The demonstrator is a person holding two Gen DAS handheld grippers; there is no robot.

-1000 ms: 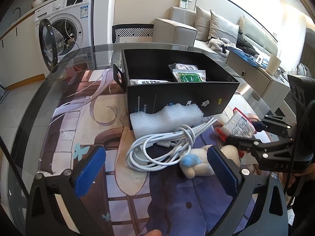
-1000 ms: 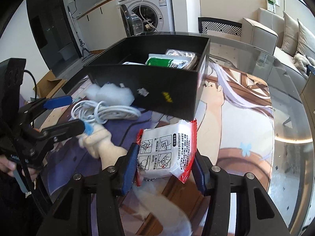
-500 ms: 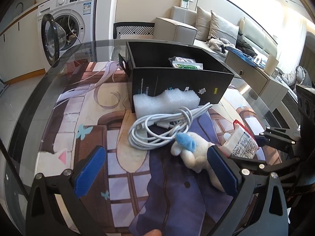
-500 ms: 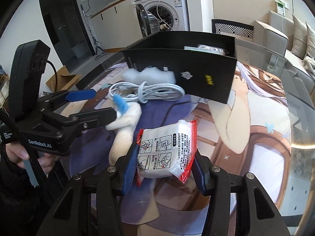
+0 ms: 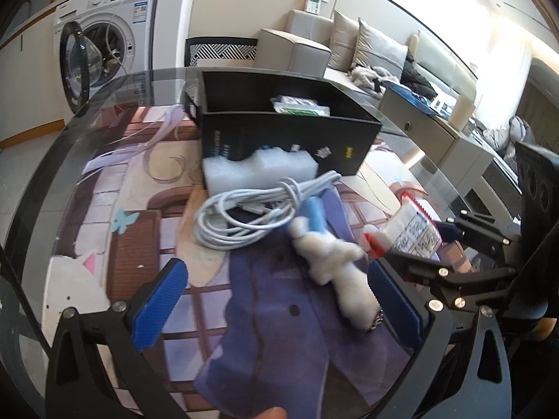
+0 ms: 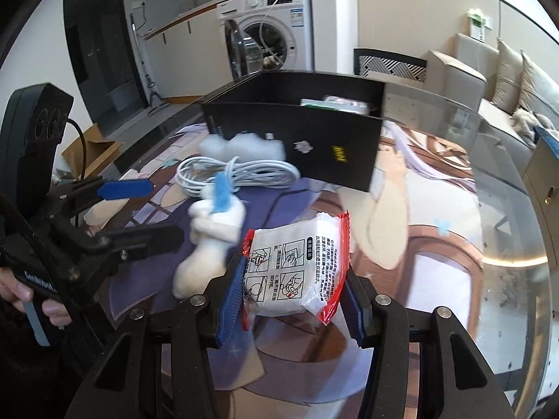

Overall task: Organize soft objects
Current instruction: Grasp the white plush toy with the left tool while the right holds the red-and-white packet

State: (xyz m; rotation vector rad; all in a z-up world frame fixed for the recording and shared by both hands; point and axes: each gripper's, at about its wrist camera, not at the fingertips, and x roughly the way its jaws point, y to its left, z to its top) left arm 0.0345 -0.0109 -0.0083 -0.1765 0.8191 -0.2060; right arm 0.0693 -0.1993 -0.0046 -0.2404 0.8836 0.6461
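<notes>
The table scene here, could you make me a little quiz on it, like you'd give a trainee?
1. True or false: the right gripper is empty.
2. What lies between the foam block and the plush toy? A) a spoon B) a coiled white cable C) a cup
3. Fill in: the green-labelled packet sits inside the black ____.

Key:
1. False; its pads press on a white packet with red edges.
2. B, the coiled white cable.
3. Box.
</notes>
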